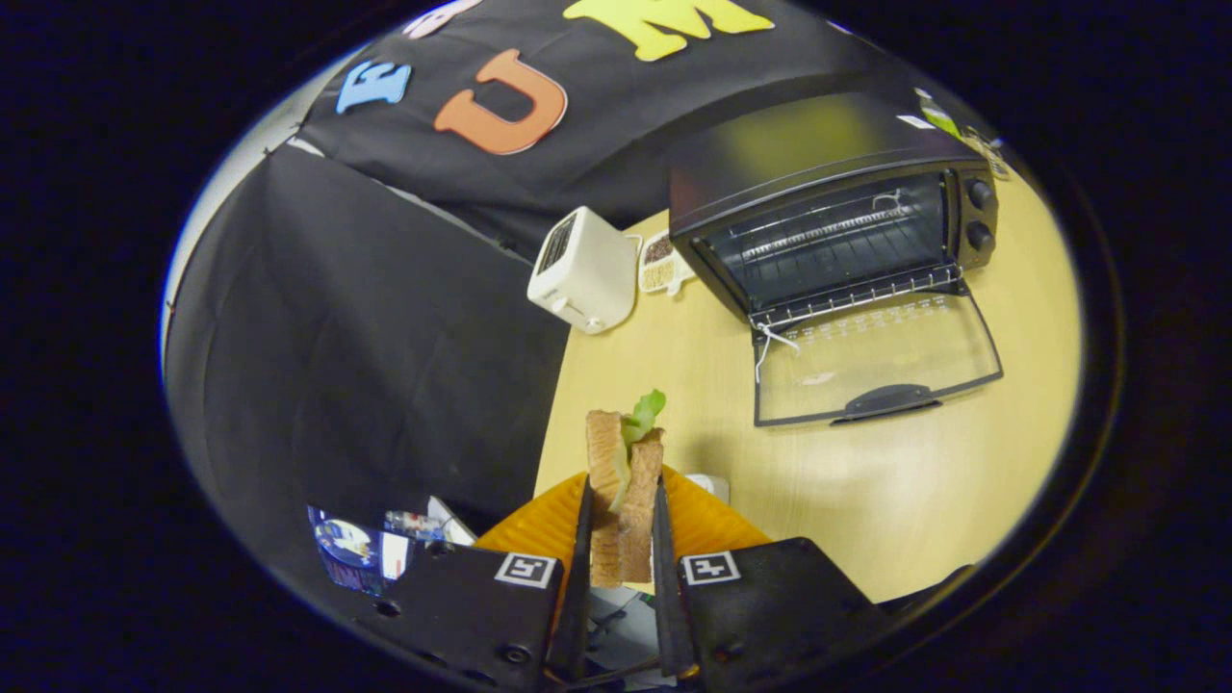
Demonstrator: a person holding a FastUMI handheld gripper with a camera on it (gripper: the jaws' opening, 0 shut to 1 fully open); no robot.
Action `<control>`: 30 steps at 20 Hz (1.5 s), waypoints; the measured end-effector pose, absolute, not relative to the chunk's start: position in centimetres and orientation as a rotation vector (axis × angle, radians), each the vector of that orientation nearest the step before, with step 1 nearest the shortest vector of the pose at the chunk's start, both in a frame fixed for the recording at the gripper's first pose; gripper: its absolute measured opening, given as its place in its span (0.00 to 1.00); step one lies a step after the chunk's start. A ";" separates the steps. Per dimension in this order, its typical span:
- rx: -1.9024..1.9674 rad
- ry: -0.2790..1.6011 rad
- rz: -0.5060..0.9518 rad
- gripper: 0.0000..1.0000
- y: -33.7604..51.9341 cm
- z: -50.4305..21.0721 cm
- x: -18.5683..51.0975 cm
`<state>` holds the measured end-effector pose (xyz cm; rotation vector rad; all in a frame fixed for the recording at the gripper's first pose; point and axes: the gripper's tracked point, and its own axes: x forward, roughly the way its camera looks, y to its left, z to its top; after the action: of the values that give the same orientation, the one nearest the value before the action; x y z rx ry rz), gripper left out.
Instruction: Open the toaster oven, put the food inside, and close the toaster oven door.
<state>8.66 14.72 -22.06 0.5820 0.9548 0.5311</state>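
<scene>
My gripper (623,500) is shut on a sandwich (624,472), two slices of brown bread with green lettuce sticking out at the top. The sandwich stands on edge between the fingers, held above an orange ridged plate (717,525). Beyond the fingers and to the right, the black toaster oven (828,207) sits on the wooden table (924,500). Its glass door (881,361) lies folded down flat toward me, and the wire rack (847,289) inside shows bare.
A white pop-up toaster (584,269) stands left of the oven, with a small white dish (659,262) of something grainy between them. The table's left edge drops off to black cloth. Some packets (371,549) lie low at the left of the fingers.
</scene>
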 end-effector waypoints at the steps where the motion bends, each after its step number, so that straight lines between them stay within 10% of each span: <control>1: 0.631 0.935 0.530 0.34 14.1 -22.0 9.4; 30: 1.202 0.296 0.103 0.36 -2.4 -29.7 31.6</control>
<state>31.57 -2.41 -29.70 1.2022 0.2960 0.1029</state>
